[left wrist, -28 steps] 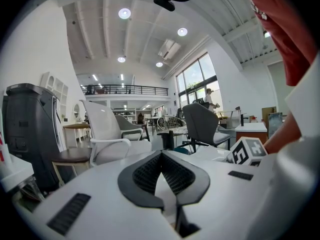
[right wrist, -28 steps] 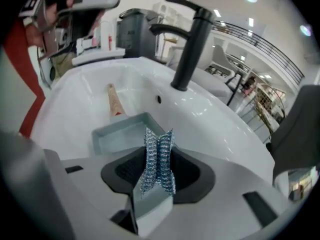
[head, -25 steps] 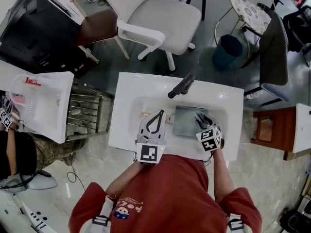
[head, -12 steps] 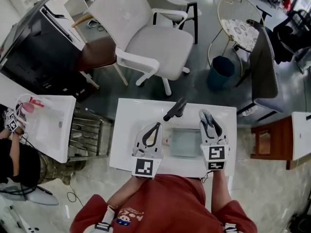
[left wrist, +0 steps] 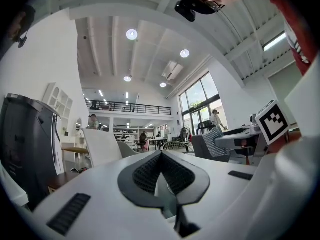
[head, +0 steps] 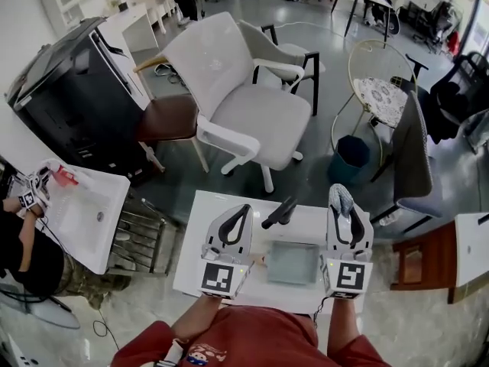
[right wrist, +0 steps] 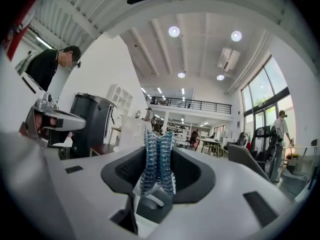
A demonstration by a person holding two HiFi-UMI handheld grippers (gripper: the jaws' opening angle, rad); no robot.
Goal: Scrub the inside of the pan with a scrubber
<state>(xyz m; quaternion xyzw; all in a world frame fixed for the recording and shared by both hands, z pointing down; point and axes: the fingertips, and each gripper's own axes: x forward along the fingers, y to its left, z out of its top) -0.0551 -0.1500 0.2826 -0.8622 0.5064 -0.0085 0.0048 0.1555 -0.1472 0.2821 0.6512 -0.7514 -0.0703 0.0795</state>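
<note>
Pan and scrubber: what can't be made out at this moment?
- Inside of the pan: head view, too small to tell whether it is clean or dirty.
- The pan in both gripper views: out of frame, as they look out over the room.
- The scrubber in the right gripper: indistinct in head view.

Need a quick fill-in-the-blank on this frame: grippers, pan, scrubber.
1. The right gripper is shut on the ___.
2. The left gripper has its jaws together, holding ___.
3. In the head view, the pan lies ___ the two grippers.
Missing words: scrubber; nothing; between.
</note>
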